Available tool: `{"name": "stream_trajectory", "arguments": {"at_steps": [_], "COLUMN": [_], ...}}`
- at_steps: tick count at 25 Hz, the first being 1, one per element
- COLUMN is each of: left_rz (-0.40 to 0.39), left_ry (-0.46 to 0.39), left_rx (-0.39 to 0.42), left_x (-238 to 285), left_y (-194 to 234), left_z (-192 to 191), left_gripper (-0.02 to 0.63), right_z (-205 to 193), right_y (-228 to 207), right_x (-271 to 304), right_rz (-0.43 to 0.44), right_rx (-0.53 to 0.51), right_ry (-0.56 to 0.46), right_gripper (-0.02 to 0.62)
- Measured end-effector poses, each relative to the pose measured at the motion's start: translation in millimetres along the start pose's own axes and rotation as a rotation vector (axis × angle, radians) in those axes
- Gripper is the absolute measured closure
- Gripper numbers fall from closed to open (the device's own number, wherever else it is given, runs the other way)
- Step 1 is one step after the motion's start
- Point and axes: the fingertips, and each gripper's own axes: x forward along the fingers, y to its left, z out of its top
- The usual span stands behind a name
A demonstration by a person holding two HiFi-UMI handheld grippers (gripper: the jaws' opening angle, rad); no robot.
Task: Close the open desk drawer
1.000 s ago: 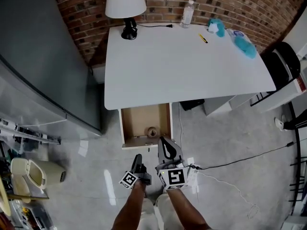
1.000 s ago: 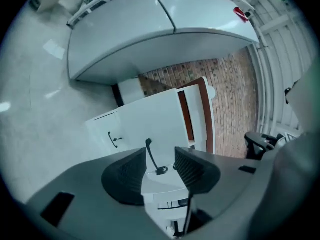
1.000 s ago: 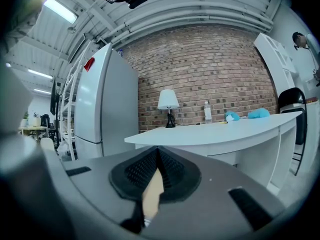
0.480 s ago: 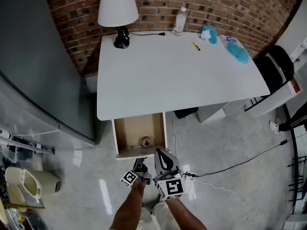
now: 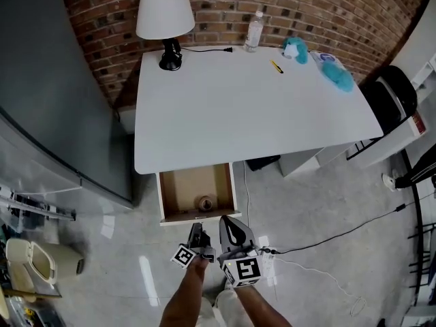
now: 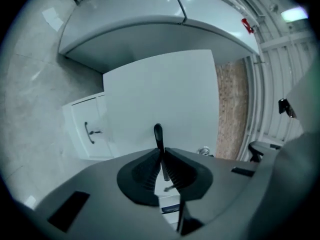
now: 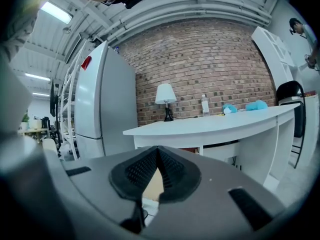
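Approach step: drawer (image 5: 194,216) hangs open under tabletop (image 5: 238,107) front edge. Left gripper (image 5: 197,232) jaws just closed, empty; right gripper (image 5: 229,225) jaws pressed together. Next, prob.: push drawer front in.

The left tool (image 5: 197,229) and right tool (image 5: 227,221) are grey with black ribbed pads (image 7: 137,171), each bearing 1 black-and-white marker cube (image 5: 243,269).

I am looking into a big work hall that is being used like a small office. A brick wall (image 5: 327,5) is standing behind a white counter (image 5: 238,107) with a lamp (image 5: 163,9) and a water bottle (image 5: 253,31). The floor (image 5: 320,196) is showing bare, shiny grey concrete, with a cable (image 5: 340,231) lying across it. Overhead, bare pipes (image 7: 200,4) and a strip light (image 7: 59,13) are hanging, and a tall grey fridge (image 7: 102,104) is standing beside the counter.
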Motion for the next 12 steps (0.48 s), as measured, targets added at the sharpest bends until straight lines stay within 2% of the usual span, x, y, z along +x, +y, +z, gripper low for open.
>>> {"name": "stream_trajectory", "arguments": {"at_steps": [2,4,5,9,12], "left_rz": [-0.084,-0.141,-0.138,-0.040,-0.057], "left_ry": [0.013,0.025,0.023,0.000,0.006], "left_rx": [0.081,0.116,0.110,0.012,0.047], "left_x": [12,30,39,48,47], "left_y": [-25,-52,-59,-51,-50], "left_z": [6,11,13,15,17], "left_gripper": [0.575,0.574,0.575,0.575,0.575], "right_z": [0,3,4,11,17], "right_y": [-1,-2,-2,0,0], "right_x": [0,1,2,4,5], "right_rz": [0.002,0.001,-0.001,0.007,0.013], "right_rx": [0.003,0.007,0.011,0.012,0.001], "right_ry": [0.003,-0.002,-0.006,-0.020,-0.024], "right_gripper": [0.584,0.584,0.584,0.584,0.584]}}
